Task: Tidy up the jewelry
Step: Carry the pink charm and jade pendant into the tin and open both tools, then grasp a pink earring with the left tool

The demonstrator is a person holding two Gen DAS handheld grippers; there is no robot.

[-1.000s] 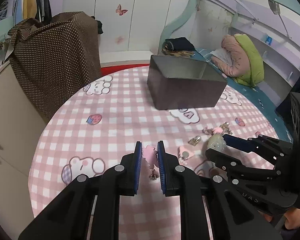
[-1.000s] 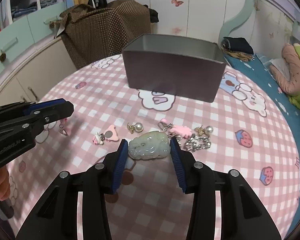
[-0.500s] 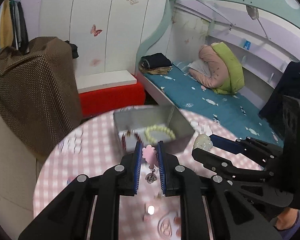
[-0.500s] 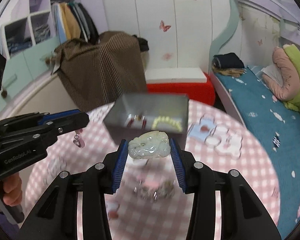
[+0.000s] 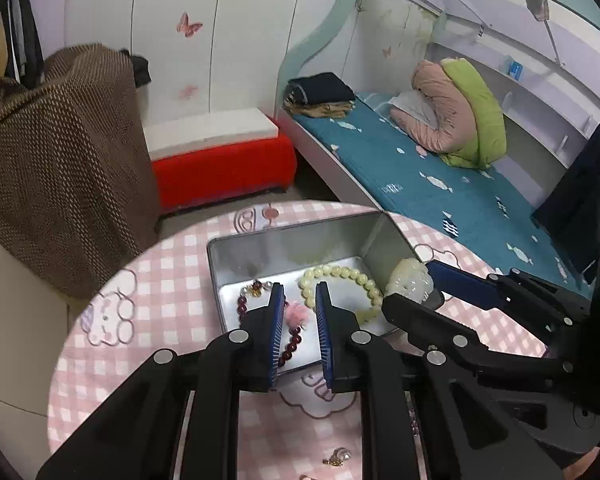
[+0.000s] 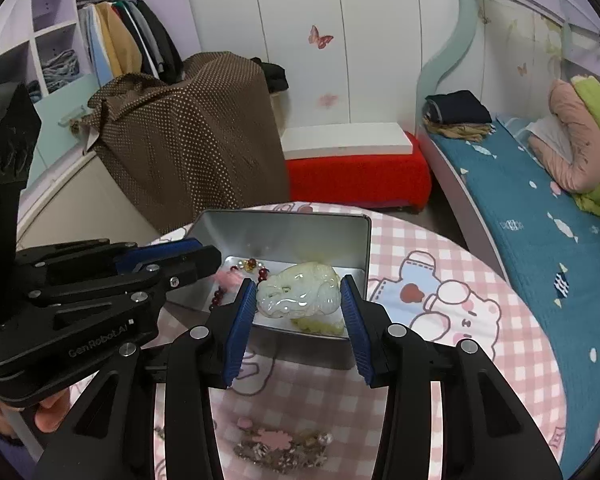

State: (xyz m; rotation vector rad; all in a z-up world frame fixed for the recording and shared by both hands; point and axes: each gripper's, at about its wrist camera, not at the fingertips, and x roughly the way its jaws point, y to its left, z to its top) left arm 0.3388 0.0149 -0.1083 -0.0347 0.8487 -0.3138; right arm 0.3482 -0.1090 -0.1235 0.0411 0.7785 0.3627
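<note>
Hovering over tin (image 5: 384,236), right tongs (image 6: 298,300) clamping jade carving (image 6: 300,294), left tongs (image 5: 298,312) parted around pink charm (image 5: 296,314); lower gently before releasing, clear of beads.

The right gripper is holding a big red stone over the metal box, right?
Not quite: the stone is pale green-white, not red, as the right wrist view shows. The right gripper does hold it over the metal box.
</note>
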